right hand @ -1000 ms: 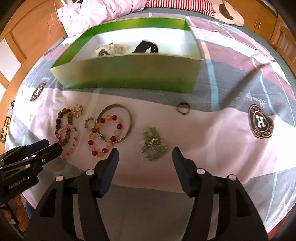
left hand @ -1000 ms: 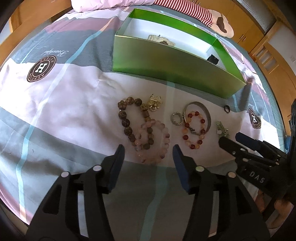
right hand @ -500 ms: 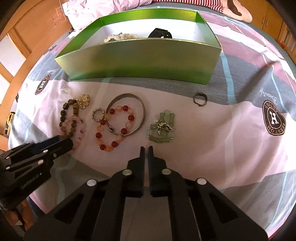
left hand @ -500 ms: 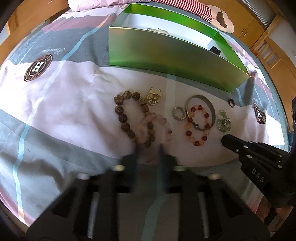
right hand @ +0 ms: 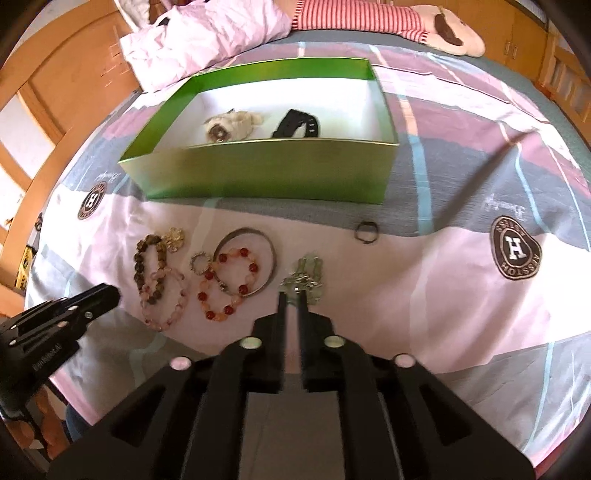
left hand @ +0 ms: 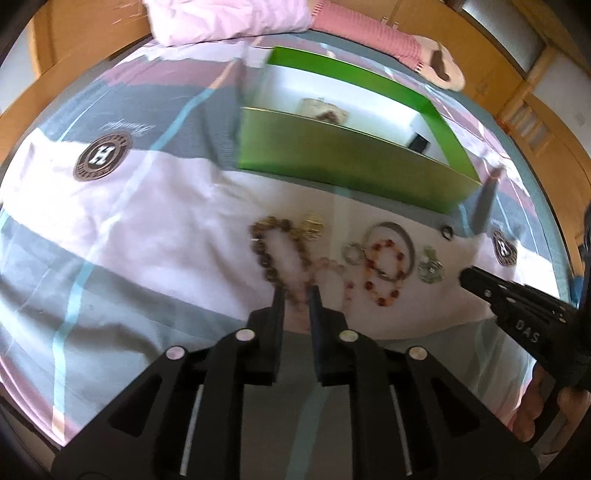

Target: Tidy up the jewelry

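Jewelry lies in a row on the bedspread in front of a green box [right hand: 266, 177]: a brown bead bracelet [right hand: 147, 266] overlapping a pink one [right hand: 181, 295], a gold brooch [right hand: 173, 234], a red-orange bracelet [right hand: 210, 314], a metal bangle [right hand: 271, 258] and a green bracelet [right hand: 314, 266]. My left gripper [left hand: 296, 293] hovers over the brown and pink beads. Its jaws stand a narrow gap apart and are opening, gripping nothing. My right gripper [right hand: 293, 295] hovers by the green bracelet's clasp, jaws also narrow and opening, holding nothing.
The box holds a cream piece [right hand: 229, 123] and a black band [right hand: 295, 123]. A dark ring [right hand: 365, 236] lies alone to the right. A pink quilt [right hand: 207, 33] and a striped plush toy [right hand: 443, 33] lie behind the box. Wooden bed rails border the bedspread.
Both grippers went from wide open to almost shut, then parted slightly. Both have lifted a little off the bed. The jewelry lies as before.
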A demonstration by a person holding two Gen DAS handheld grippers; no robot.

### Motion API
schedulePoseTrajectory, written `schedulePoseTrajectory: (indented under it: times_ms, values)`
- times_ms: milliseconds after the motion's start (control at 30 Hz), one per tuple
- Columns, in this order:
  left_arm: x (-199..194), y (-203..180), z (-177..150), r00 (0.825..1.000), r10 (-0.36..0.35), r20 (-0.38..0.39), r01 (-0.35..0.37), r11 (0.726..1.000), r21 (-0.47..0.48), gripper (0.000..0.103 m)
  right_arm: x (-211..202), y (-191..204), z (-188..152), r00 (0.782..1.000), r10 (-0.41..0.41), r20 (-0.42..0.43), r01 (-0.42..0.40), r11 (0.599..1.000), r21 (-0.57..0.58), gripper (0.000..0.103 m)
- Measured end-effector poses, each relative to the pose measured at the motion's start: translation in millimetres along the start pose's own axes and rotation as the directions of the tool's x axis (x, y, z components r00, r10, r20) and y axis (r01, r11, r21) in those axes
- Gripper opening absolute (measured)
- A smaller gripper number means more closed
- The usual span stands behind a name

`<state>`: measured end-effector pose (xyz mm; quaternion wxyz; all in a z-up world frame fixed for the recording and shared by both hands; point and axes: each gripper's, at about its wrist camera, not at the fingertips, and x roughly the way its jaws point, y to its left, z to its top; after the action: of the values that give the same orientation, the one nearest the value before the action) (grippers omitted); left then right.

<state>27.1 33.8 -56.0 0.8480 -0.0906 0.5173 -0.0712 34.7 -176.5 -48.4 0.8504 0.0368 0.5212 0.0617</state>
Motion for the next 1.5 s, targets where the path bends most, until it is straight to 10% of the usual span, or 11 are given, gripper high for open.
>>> schedulePoseTrajectory:
  times_ms: [100, 533, 700, 867, 1000, 1133, 1267, 1500]
  values:
    - [0, 19, 1, 1.0, 0.019, -0.007, -0.019, 0.998, -0.051, 0.029, 3, -4, -1, 1.0, -0.025, -0.003, 0.025, 1.0, 0.009, 0.033]
    - [19, 22, -4, 0.999, 0.007, -0.046, -0.009, 0.999, -0.048, 0.05, 48, 17, 1, 0.997, -0.071, -0.035, 0.069, 0.996, -0.065, 0.042]
    - [29, 10, -7, 0.998, -0.004, -0.068, 0.003, 1.0, -0.021, 0.051, 51, 18, 3, 0.998, -0.017, -0.055, 0.013, 0.996, -0.084, 0.006]
    - [36, -4, -8, 0.997, -0.007, -0.079, 0.008, 1.0, 0.01, 0.051, 43, 12, -2, 0.998, 0.002, -0.068, -0.008, 0.997, -0.082, 0.006]
    - [43, -11, -5, 0.997, 0.003, -0.074, -0.001, 1.0, 0.024, 0.046, 36, 4, -3, 0.998, 0.005, -0.066, -0.009, 0.998, -0.063, 0.006]
    - [45, -8, -4, 0.997, 0.031, -0.066, -0.03, 0.999, 0.03, 0.02, 29, 0, -2, 0.998, 0.004, -0.056, -0.007, 0.998, -0.057, 0.006]
    - [38, 8, -3, 0.996, -0.067, -0.058, 0.065, 0.997, -0.039, 0.008, 27, -1, 0, 0.999, 0.007, -0.05, -0.009, 0.999, -0.051, 0.006]
    - [15, 13, -1, 0.999, -0.032, -0.023, 0.031, 0.999, -0.038, 0.008, 19, 3, 2, 0.999, 0.018, -0.036, -0.02, 0.998, -0.06, 0.006]
